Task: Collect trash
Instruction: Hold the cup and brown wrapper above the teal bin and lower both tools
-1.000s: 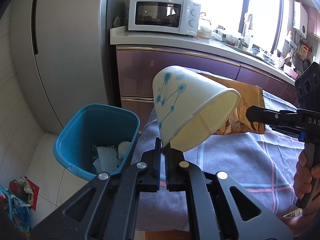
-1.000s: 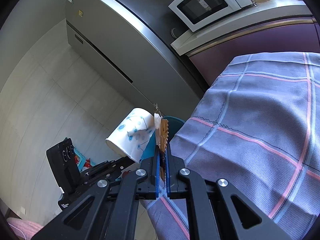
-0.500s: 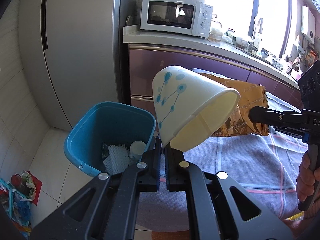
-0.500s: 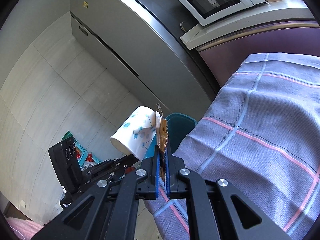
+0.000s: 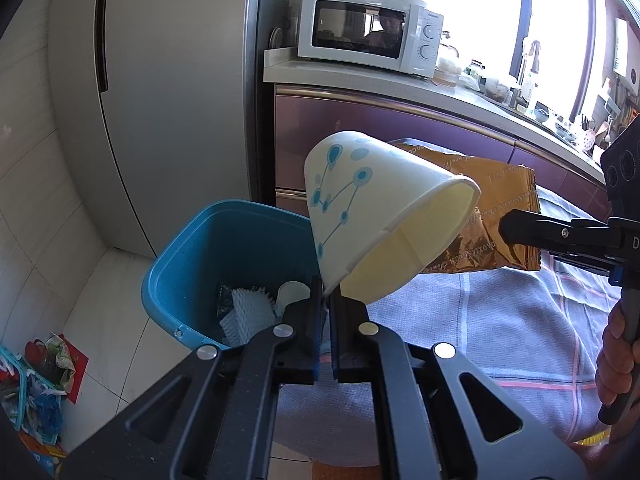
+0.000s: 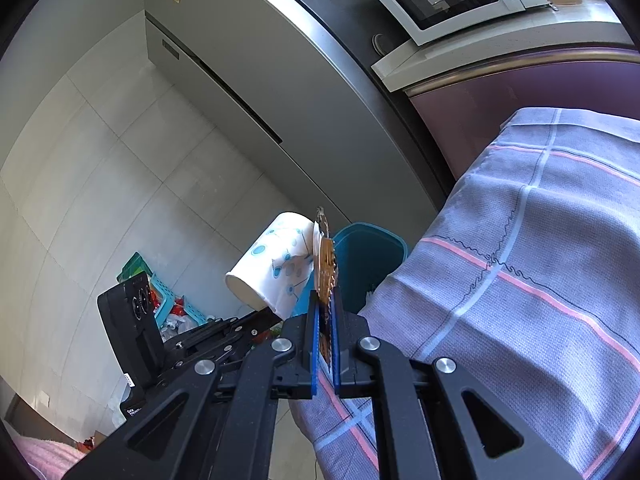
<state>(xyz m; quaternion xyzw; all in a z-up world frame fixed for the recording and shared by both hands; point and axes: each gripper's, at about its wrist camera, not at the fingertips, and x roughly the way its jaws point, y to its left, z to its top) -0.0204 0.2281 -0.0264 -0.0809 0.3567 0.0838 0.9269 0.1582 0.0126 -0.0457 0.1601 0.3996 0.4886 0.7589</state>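
Note:
My left gripper [image 5: 329,298] is shut on the rim of a white paper cup with blue dots [image 5: 372,216], held tilted above the edge of the table, just right of the blue trash bin [image 5: 188,264]. The bin stands on the floor and holds white foam netting and a small cup. My right gripper [image 6: 325,304] is shut on a flat golden snack wrapper [image 6: 326,264], seen edge-on. In the left wrist view the wrapper [image 5: 500,216] hangs behind the cup. The cup also shows in the right wrist view [image 6: 272,268], left of the wrapper.
A table with a purple plaid cloth [image 6: 520,280] lies to the right of the bin. A grey fridge [image 5: 172,80] and purple cabinets with a microwave [image 5: 368,36] stand behind. A teal basket of clutter [image 5: 28,392] sits on the floor at left.
Both grippers have moved left toward the bin with their loads. The bin now sits nearer the middle of the left wrist view and shows more in the right wrist view.

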